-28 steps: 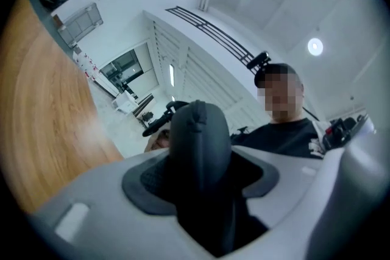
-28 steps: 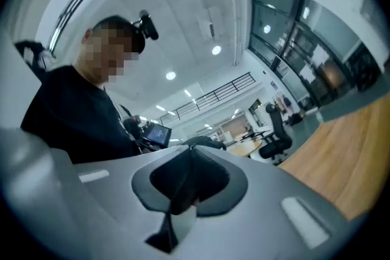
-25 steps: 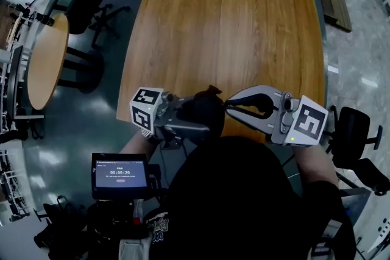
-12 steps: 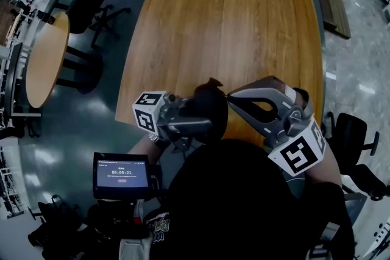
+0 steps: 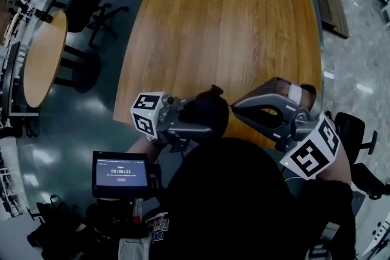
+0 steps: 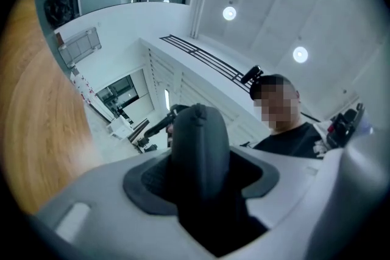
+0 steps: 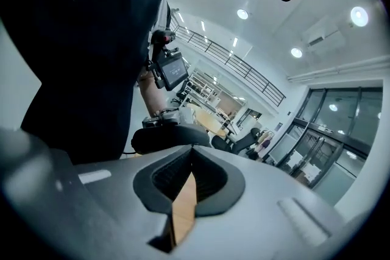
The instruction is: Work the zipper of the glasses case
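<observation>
Clamping the dark grey rounded glasses case (image 6: pixel 200 143) in the left gripper (image 6: pixel 201 182) at the wooden table's (image 5: pixel 225 27) near edge, right gripper (image 7: pixel 191 156) pressed together beside it; probably whole zipper run remaining

Your room, itemised: square wooden table (image 5: pixel 225 27), 12 o'clock; round table (image 5: pixel 42 61), 9 o'clock; black chair (image 5: pixel 84 2), 11 o'clock; teal floor (image 5: pixel 91 115).

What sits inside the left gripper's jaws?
The dark case, gripped by the left gripper. Its lower end is hidden in the jaws; no zipper shows.
</observation>
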Available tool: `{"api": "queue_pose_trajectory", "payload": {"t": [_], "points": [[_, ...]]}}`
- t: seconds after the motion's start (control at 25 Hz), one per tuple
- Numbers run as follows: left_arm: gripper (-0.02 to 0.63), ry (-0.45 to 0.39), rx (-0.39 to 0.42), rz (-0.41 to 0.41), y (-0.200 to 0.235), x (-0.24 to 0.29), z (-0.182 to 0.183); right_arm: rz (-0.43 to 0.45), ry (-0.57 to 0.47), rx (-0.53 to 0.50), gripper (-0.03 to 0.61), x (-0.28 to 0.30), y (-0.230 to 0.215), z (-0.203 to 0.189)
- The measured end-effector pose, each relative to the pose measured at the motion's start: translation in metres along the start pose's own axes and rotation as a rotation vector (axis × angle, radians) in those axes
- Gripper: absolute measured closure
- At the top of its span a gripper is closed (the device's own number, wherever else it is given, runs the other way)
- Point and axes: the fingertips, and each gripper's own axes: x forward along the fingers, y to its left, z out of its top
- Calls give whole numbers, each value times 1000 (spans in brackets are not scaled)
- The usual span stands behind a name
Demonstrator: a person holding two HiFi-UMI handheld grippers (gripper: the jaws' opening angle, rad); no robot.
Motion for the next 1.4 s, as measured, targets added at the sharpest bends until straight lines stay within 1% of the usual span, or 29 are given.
{"api": "queue_pose_trajectory", "payload": {"t": [0.08,0.16,0.24,0.36,0.56,0.64,0.68,0.76,0.84,0.92,1.04,1.12,1.2,1.32,1.4], "points": [[357,39,14,-13,-6,-1,-1,44,-15,9,575,-1,2,5],[356,71,15,-23,-10,-2,-1,74,-47,39,577,-2,2,8],[356,74,-10,-42,-13,-4,0,91,-83,83,577,-1,-1,11],[356,69,-49,-69,-14,-7,-1,132,-109,130,577,1,0,12],[354,124,-51,-74,-14,-11,-7,235,-130,193,577,3,9,13],[353,127,-48,-89,-17,-9,-6,271,-148,218,575,1,12,17],[353,126,-44,-94,-18,-9,-6,282,-150,222,575,0,13,18],[353,128,-40,-91,-18,-9,-7,293,-128,196,575,-1,15,18],[353,133,-74,-105,-17,-10,-10,306,-117,180,575,-2,17,17],[353,125,-133,-122,-17,-11,-13,303,-118,172,577,-1,17,15],[351,94,-224,-173,-19,-12,-16,294,-147,194,577,0,15,15],[350,78,-249,-191,-19,-13,-17,299,-160,210,577,1,14,15],[353,62,-239,-182,-16,-13,-15,305,-168,238,576,1,12,11],[353,18,-187,-152,-13,-13,-10,314,-163,286,576,0,12,8],[354,6,-164,-157,-15,-12,-10,332,-154,284,575,-1,16,12]]}}
